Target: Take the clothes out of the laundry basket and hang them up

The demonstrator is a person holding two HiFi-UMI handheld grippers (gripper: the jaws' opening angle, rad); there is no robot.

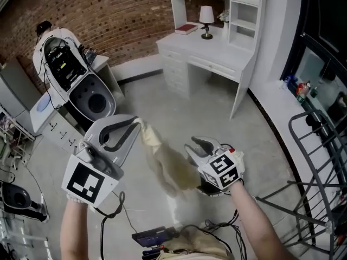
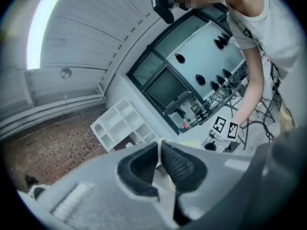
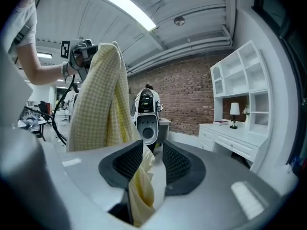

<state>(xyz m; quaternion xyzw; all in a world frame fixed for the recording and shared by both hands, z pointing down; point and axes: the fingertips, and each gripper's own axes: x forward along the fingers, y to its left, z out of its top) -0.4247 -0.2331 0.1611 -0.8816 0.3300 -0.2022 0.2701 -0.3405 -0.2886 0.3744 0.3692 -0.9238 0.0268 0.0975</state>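
Note:
A pale yellow checked cloth [image 1: 165, 164] hangs stretched between my two grippers above the floor. My left gripper [image 1: 138, 122] is shut on its upper end; in the left gripper view [image 2: 159, 145] only a thin pale edge of cloth [image 2: 163, 183] shows between the closed pads. My right gripper [image 1: 196, 143] is lower and to the right. In the right gripper view [image 3: 152, 145] its jaws stand apart. The cloth [image 3: 98, 99] drops from the left gripper and runs through the gap, lying against the left pad [image 3: 129, 162]. No laundry basket is in view.
A white desk [image 1: 209, 50] with a lamp [image 1: 206, 18] and shelves stands at the far wall. A white machine [image 1: 81, 85] is at the left. A dark metal drying rack [image 1: 320, 161] is at the right. Cables and a dark device [image 1: 154, 235] hang at my waist.

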